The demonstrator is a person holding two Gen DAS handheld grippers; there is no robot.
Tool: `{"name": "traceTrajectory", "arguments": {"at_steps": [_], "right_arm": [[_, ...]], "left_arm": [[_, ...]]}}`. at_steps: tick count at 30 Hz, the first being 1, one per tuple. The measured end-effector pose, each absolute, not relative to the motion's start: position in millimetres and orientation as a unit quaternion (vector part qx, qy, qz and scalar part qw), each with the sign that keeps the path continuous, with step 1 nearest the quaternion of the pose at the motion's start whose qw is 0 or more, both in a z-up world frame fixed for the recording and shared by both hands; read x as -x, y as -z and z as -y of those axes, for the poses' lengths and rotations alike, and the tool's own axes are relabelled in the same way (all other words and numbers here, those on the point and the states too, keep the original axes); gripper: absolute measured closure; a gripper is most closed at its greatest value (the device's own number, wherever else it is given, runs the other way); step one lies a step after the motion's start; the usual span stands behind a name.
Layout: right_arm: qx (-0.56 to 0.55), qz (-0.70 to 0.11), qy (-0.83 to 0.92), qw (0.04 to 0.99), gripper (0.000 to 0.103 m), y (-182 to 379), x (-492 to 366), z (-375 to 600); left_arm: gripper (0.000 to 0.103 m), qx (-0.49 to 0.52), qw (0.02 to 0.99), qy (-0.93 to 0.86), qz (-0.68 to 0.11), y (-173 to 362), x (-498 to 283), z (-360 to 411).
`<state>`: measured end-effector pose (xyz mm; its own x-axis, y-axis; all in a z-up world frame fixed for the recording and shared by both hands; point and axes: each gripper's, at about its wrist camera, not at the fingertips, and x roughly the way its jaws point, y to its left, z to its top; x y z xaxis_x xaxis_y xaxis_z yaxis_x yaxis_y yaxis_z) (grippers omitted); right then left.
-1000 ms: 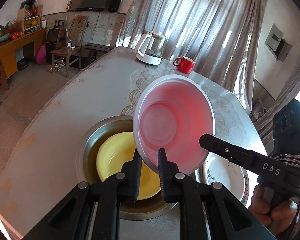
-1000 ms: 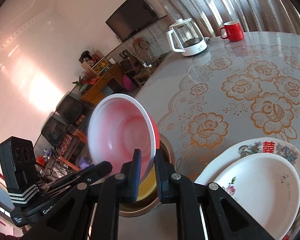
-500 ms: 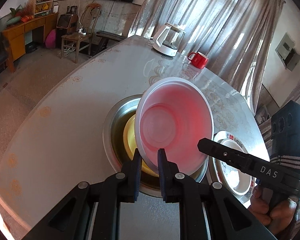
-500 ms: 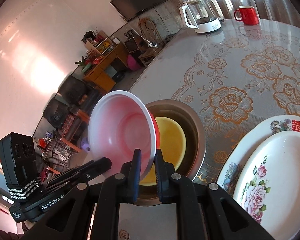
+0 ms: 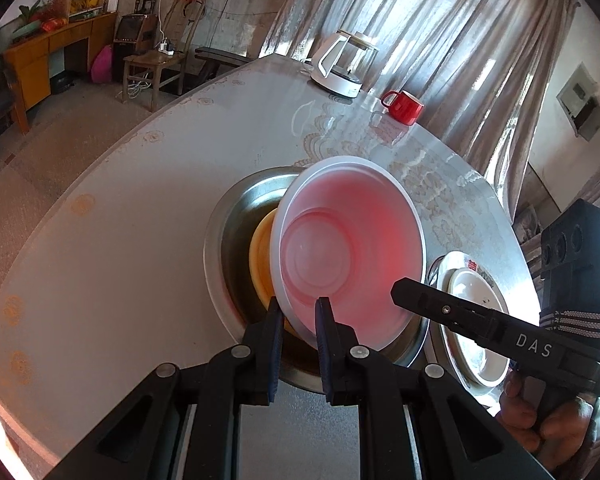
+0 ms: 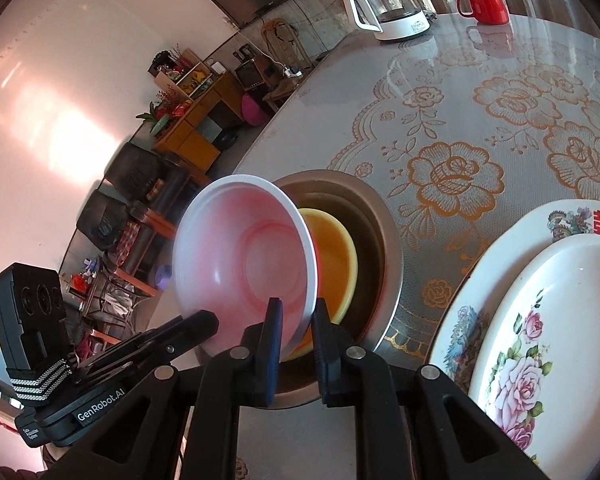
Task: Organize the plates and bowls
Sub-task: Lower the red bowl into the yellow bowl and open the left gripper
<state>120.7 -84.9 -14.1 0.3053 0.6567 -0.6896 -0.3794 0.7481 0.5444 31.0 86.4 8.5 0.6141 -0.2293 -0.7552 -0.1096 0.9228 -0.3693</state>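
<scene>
Both jaws pinch the tilted pink bowl's (image 5: pixel 350 248) rim over the steel basin (image 6: pixel 384 240), apparently without touching it.

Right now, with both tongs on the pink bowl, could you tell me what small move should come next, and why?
Probably lower the pink bowl a little further and level it. It is tilted above the yellow bowl inside the metal basin, with the left tongs and right tongs both clamped on its near rim, so letting go now might tip it.
</scene>
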Motion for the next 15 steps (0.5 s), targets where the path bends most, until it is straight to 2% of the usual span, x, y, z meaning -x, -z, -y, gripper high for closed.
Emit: {"name": "traceTrajectory", "arguments": {"at_steps": [6,15], "right_arm": [[-0.139,-0.494,-0.324,0.795,0.083,14.0,-119.8,84.4],[-0.133,-0.493,-0.317,0.799,0.081,14.8,-122.0,86.5]], "left_arm": [[0.087,0.197,0.873,0.037,-0.445,-4.5,-32.9,-87.7],[0.088,0.195,0.872,0.033,-0.447,-1.3,-35.9,-89.4]]}}
